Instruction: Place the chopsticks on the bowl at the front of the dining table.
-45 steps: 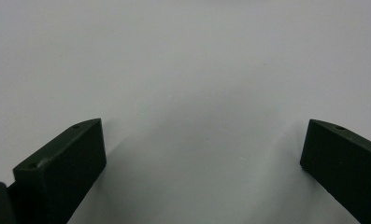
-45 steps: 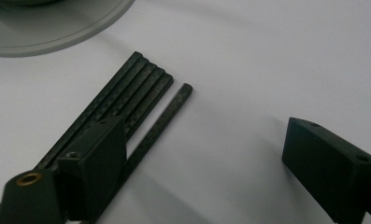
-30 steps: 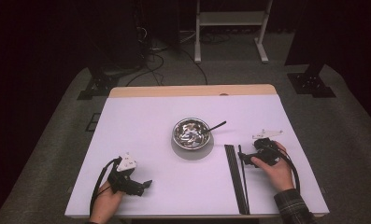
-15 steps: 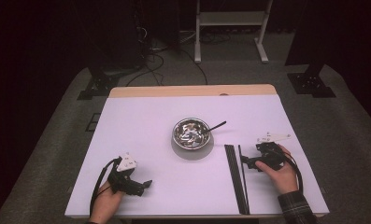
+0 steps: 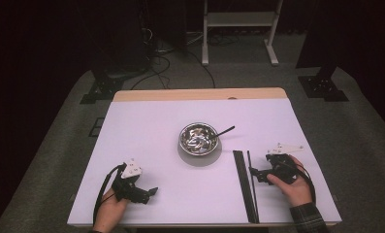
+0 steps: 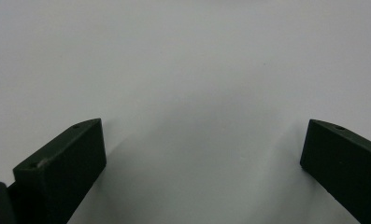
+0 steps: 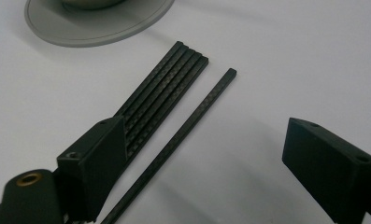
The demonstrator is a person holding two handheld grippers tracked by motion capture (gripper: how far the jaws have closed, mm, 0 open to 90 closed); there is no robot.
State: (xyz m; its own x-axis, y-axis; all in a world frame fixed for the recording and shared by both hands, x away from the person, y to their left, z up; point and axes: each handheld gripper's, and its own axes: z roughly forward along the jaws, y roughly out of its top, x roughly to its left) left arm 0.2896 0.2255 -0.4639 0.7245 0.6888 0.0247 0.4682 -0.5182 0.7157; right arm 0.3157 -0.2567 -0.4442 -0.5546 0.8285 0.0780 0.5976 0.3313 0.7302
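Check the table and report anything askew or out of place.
One black chopstick lies apart from the tidy bundle of chopsticks, angled slightly away from it, between the open jaws of the right tool. Another stick leans out of the metal bowl. Nothing looks spilled or damaged.

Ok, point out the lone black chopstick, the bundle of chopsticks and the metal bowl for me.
lone chopstick (image 7: 188,128): right gripper view, mid-shaft.
chopstick bundle (image 7: 167,86): right gripper view, upper shafts.
metal bowl (image 5: 182,133): high view, left rim.
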